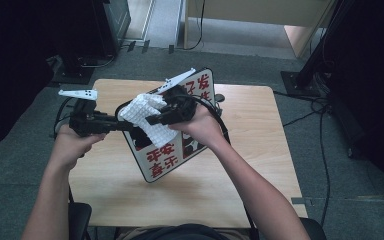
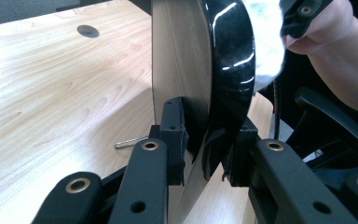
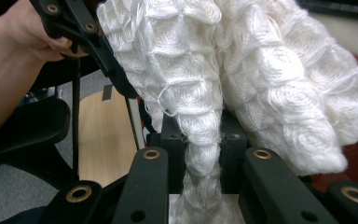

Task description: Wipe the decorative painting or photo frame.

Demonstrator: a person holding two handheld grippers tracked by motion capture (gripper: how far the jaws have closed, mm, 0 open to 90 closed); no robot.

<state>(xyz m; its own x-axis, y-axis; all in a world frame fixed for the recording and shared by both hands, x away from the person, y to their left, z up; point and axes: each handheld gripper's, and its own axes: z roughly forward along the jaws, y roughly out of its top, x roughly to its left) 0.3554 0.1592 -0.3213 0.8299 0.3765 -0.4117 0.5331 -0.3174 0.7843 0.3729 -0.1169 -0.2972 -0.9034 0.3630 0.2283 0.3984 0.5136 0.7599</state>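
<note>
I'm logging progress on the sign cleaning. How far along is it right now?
Done: the left gripper has the sign board clamped by its edge and tilted up off the table, and the right gripper is shut on the white cloth. In hand: the cloth lies against the board's upper face. Left: how much has been wiped cannot be told; the lower red lettering lies uncovered.

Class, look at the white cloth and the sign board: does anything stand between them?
Nothing visible does. The right gripper presses the white cloth onto the sign board, which the left gripper clamps by its edge.
</note>
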